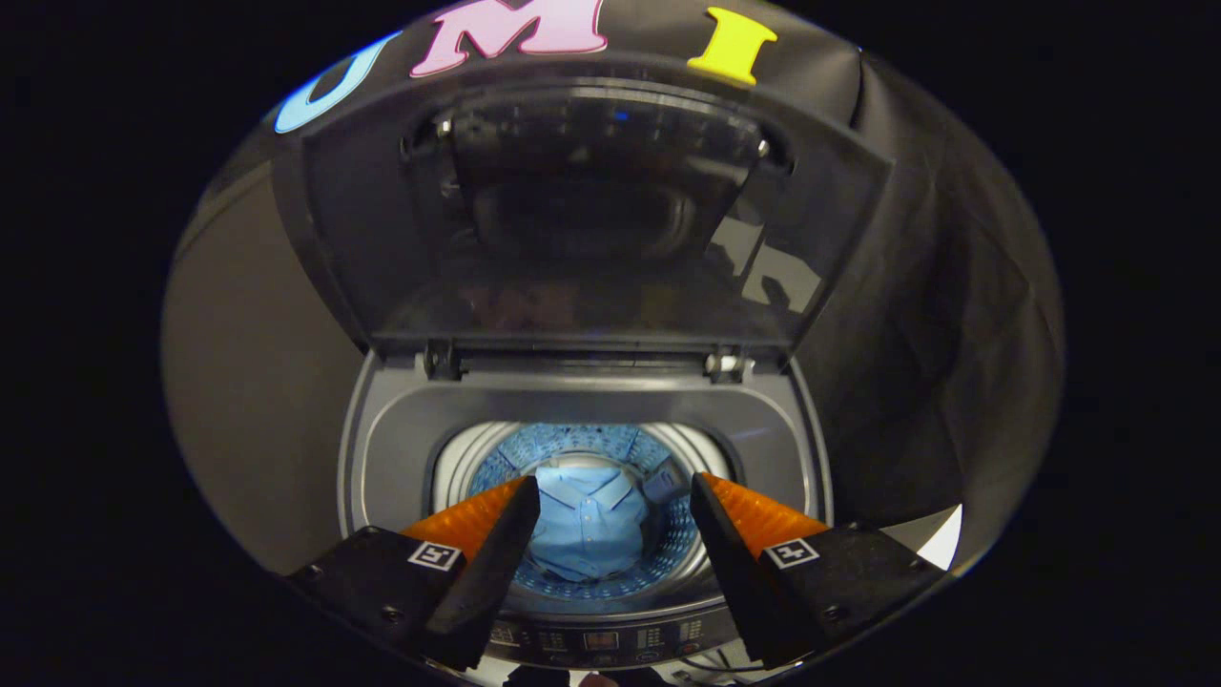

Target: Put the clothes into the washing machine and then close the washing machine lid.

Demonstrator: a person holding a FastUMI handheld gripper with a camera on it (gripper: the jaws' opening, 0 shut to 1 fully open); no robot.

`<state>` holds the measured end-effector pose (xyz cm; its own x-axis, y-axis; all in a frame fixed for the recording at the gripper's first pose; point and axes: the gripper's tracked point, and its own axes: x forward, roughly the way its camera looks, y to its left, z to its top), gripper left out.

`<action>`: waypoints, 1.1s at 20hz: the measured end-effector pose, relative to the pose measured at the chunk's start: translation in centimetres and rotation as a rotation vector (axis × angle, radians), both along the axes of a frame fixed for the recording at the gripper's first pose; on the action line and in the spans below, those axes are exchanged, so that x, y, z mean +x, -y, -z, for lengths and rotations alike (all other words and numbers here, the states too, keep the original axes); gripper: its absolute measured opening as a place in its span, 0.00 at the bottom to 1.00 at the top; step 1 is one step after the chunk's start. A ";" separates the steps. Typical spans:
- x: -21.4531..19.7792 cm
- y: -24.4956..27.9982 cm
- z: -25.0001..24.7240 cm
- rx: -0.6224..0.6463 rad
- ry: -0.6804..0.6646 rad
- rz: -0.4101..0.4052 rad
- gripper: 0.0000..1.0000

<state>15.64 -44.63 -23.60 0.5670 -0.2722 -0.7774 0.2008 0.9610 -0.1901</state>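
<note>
Hand-held gripper (615, 496) hovers wide open, empty, above blue shirt (587, 530) inside washing machine (382, 448), lid (582, 210) raised.

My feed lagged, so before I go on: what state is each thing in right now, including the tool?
Washing machine lid: open, raised upright at the back on its hinges.
Washing machine: top opening uncovered, drum visible.
Light blue shirt: lying inside the drum, touching neither finger.
Tool: fingers spread apart, holding nothing, poised above the drum opening.

Downward over open washing machine (582, 448)
</note>
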 end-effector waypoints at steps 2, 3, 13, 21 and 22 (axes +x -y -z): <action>1.0 -0.2 -2.8 -0.009 0.047 -0.006 0.99; 1.5 -0.3 -4.1 -0.015 0.069 -0.008 0.99; 9.1 -0.9 -17.1 -0.007 0.297 0.000 0.99; 16.2 -1.1 -19.7 0.015 0.331 -0.031 0.98; 16.8 -1.0 -18.9 0.018 0.309 -0.032 0.99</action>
<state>32.49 -43.65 -4.67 0.7854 -0.2386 -0.5712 0.2165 0.9703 -0.1077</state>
